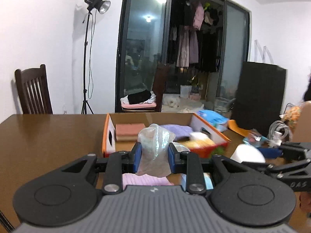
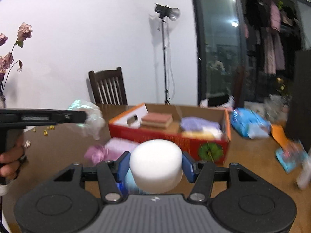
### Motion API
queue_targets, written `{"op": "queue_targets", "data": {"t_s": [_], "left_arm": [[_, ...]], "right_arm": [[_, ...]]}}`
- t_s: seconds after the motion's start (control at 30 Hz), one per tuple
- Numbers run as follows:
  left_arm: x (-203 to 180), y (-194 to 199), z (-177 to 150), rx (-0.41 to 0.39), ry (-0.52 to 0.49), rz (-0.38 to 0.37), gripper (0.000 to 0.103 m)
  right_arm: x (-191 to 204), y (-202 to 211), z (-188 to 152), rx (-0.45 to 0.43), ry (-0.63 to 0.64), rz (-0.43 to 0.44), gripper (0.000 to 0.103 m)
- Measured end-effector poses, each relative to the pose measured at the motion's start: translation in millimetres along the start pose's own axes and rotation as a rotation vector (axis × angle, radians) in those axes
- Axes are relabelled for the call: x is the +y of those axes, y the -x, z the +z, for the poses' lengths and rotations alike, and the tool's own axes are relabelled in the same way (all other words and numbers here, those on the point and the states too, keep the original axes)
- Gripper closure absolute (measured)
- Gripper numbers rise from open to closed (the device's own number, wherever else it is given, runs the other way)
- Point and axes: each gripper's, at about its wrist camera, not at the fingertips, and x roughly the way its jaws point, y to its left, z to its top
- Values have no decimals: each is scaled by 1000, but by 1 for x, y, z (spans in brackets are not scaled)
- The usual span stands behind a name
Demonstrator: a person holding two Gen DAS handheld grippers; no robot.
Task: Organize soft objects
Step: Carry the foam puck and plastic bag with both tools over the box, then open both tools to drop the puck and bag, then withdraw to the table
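An open cardboard box [image 1: 108, 134] [image 2: 175, 141] stands on the brown table, with a pink-brown sponge [image 2: 157, 119], a purple cloth [image 2: 198, 124] and a yellow-white item inside. My left gripper [image 1: 154, 151] is shut on a crumpled clear plastic bag [image 1: 155, 141], held above the table just in front of the box. From the right wrist this left gripper [image 2: 83, 116] and its bag [image 2: 91, 120] hang left of the box. My right gripper [image 2: 155, 165] is shut on a white foam cylinder [image 2: 155, 161], lifted near the box's front wall. That foam [image 1: 248, 153] also shows at the right in the left wrist view.
Pink cloths [image 2: 120, 145] lie on the table before the box. A blue packet [image 2: 248, 124] and a teal package [image 2: 289, 155] lie to the right. A person's hand [image 2: 11, 159] grips the left handle. A dark chair [image 2: 108, 87] stands behind the table.
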Motion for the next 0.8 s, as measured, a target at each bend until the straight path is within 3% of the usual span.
{"op": "queue_targets", "data": {"t_s": [0.27, 0.37, 0.43, 0.5, 0.63, 0.73, 0.8], "left_arm": [[31, -145, 40, 184, -116, 51, 72], [41, -185, 38, 255, -142, 27, 59], [47, -205, 34, 275, -158, 68, 45], [50, -217, 29, 285, -191, 88, 45], [55, -221, 19, 298, -205, 84, 47], [52, -219, 16, 296, -216, 96, 47], [49, -218, 16, 307, -211, 82, 47]], "right_arm": [[-38, -176, 95, 147, -115, 9, 47], [-49, -249, 112, 227, -176, 17, 47], [-55, -292, 115, 275, -214, 15, 47], [-63, -325, 112, 321, -274, 12, 46], [-80, -361, 102, 400, -342, -51, 43], [-90, -359, 99, 385, -399, -37, 39], [-87, -359, 99, 395, -365, -38, 36]]}}
